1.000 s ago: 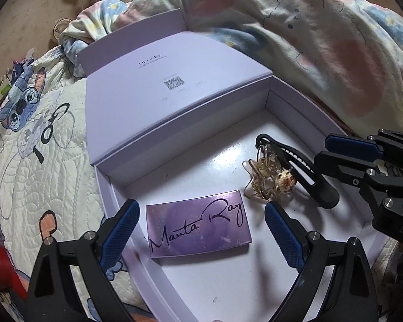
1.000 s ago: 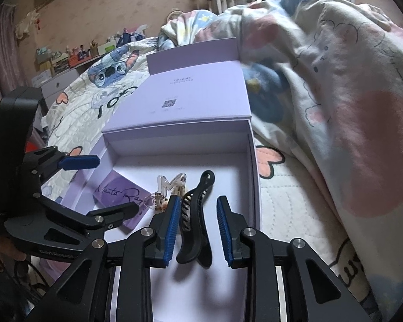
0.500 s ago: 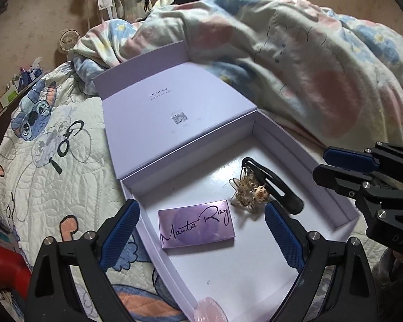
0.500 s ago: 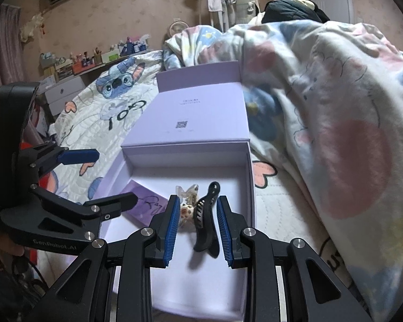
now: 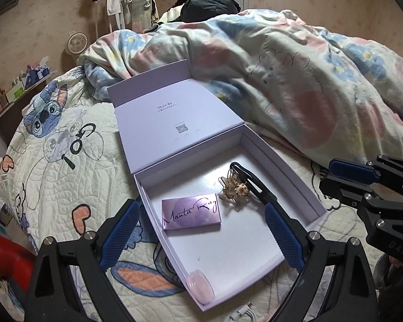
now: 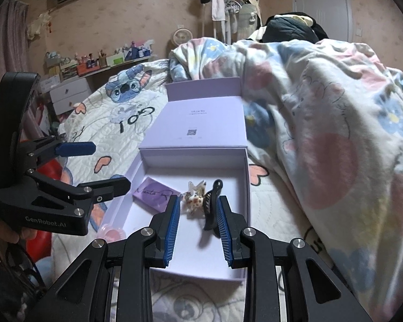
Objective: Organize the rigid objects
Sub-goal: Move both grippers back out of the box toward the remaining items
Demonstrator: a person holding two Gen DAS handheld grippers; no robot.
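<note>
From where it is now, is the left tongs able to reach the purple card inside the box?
Probably yes. The box lies open with its lid folded back, and the purple card lies flat on the box floor with nothing on it. The left tongs stand wide open above it, so the way down looks free.

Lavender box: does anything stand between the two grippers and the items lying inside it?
Nothing visible does. The lavender box has its lid folded fully back, so the purple card, the star-shaped clip and the black hair clip lie exposed below the left gripper and right gripper.
</note>
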